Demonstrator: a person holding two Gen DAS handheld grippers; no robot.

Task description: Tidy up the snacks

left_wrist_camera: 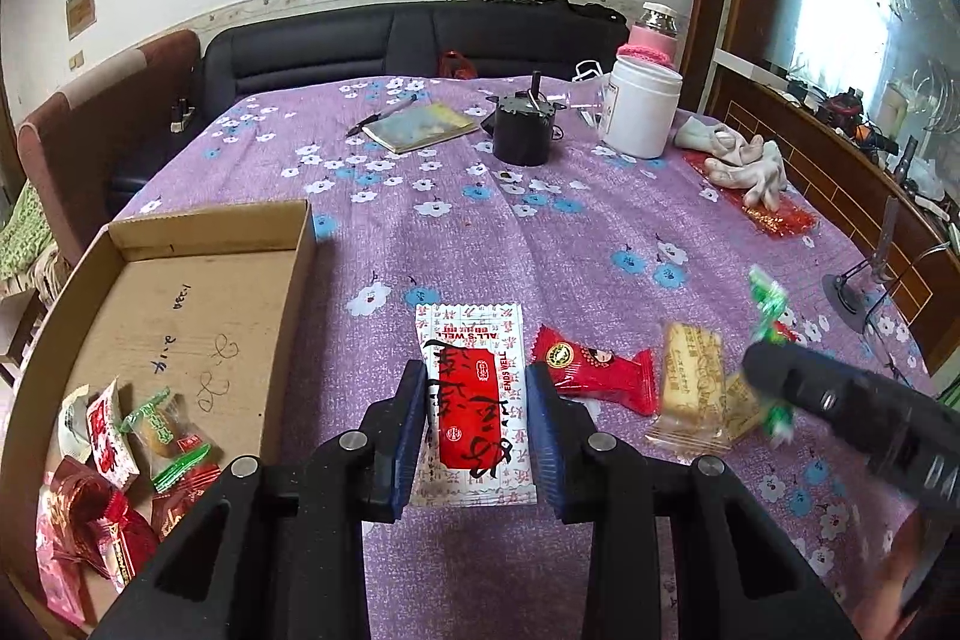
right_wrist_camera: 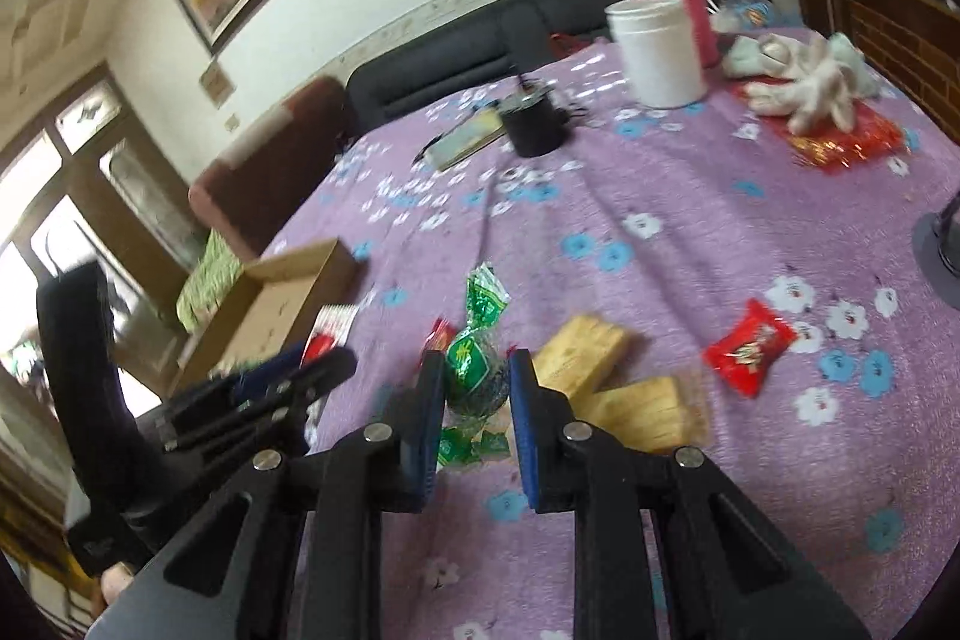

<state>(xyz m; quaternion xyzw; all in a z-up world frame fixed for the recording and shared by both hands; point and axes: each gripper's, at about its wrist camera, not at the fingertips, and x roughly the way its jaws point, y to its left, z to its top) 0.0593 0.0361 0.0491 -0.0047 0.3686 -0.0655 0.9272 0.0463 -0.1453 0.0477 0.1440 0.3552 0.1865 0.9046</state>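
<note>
My left gripper is shut on a white and red snack packet, held just above the purple flowered cloth. To its left lies an open cardboard box with several wrapped snacks in its near corner. My right gripper is shut on a round green-wrapped candy, lifted off the cloth. Under and beside it lie two tan biscuit packets. A red candy lies to the right. A red snack bar lies right of the left gripper. The right gripper shows blurred in the left wrist view.
At the far side of the table stand a white jar, a pink flask, a black pot, a notebook with a pen and white gloves on red packets. A metal stand is at the right edge. A dark sofa lies behind.
</note>
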